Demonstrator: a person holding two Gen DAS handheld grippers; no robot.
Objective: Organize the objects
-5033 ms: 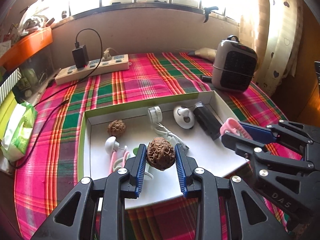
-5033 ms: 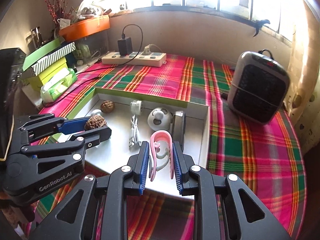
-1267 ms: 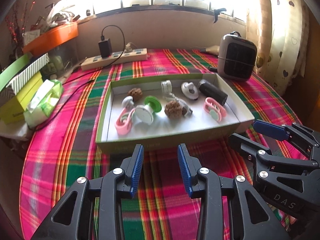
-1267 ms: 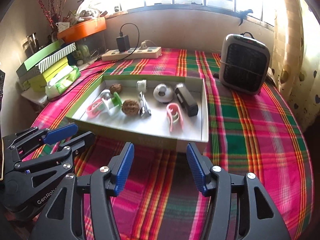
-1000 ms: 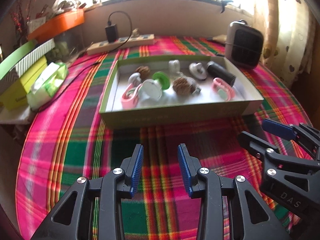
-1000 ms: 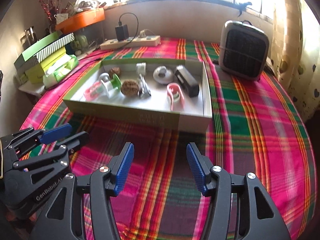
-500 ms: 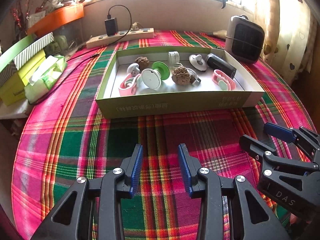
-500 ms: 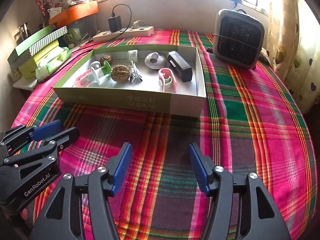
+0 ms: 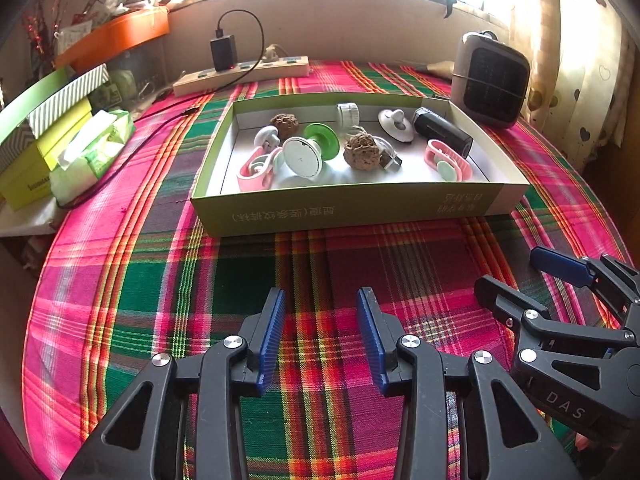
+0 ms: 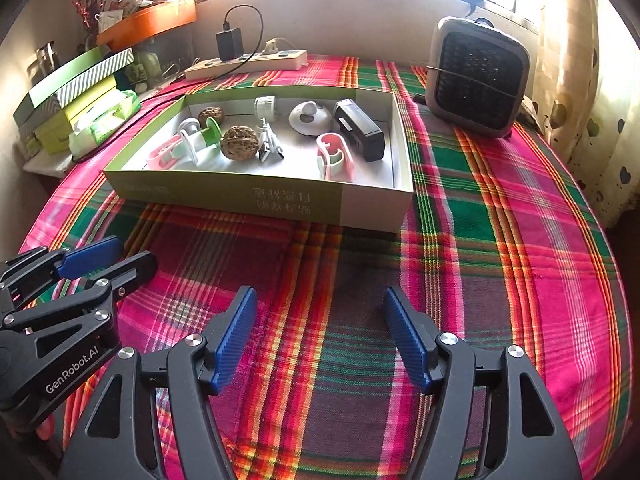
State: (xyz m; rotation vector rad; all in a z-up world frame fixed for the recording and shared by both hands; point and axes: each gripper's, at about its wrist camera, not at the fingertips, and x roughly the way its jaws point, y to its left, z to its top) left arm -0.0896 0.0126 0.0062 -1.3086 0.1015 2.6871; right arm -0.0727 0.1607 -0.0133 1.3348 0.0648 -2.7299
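While the green-sided box (image 9: 352,204) sits on the plaid tablecloth (image 9: 160,272) ahead of both grippers, everything to be sorted lies inside it: large walnut (image 9: 361,151) mid-box, touching a white cable (image 9: 389,157); smaller walnut (image 9: 285,125) toward the far wall; white-and-green suction cup (image 9: 310,151) just left of the large walnut; pink clip (image 9: 258,169) at the near left; second pink clip (image 9: 445,160) at the near right, beside a black block (image 9: 441,133); white round holder (image 9: 396,125) and white plug (image 9: 347,112) at the back. Left gripper (image 9: 322,334) hovers over bare cloth short of the box, jaws apart and opening, nothing between. Right gripper (image 10: 320,336) likewise short of the box, jaws wider, opening, empty. Beyond the box: power strip (image 9: 244,76) with black charger (image 9: 223,51); heater (image 9: 492,80) far right; stacked boxes (image 9: 40,136) and tissue pack (image 9: 96,148) far left.
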